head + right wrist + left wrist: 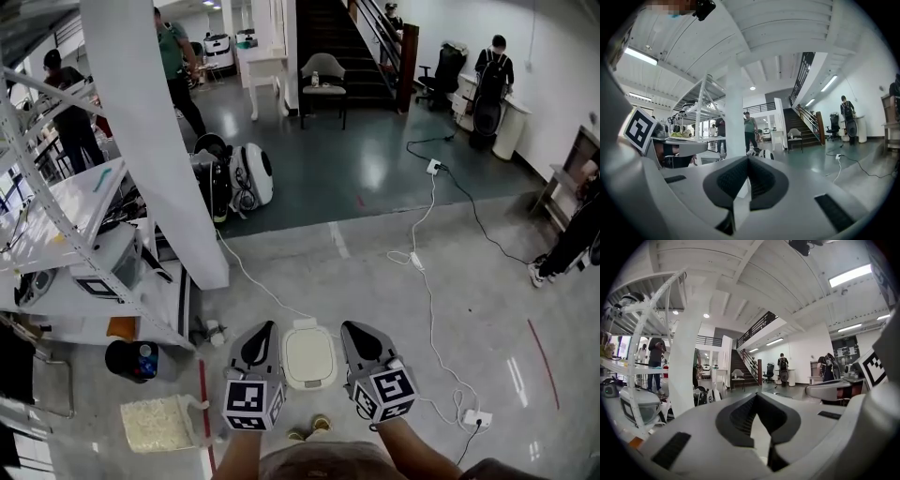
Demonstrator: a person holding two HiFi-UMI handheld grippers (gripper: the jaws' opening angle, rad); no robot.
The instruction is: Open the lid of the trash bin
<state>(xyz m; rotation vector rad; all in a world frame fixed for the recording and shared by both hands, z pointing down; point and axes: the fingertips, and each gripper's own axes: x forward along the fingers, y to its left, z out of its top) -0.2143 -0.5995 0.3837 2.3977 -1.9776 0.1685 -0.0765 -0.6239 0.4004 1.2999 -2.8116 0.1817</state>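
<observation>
Left tongs [262, 333]: jaws together, nothing between them. Right tongs [355, 331]: jaws together, nothing between them. Both are held level, pointing forward. Bin [306, 325]: stands on the floor [375, 272], between the two tongs in the head view. Lid [309, 358]: down. Contact between tongs and bin cannot be told.
</observation>
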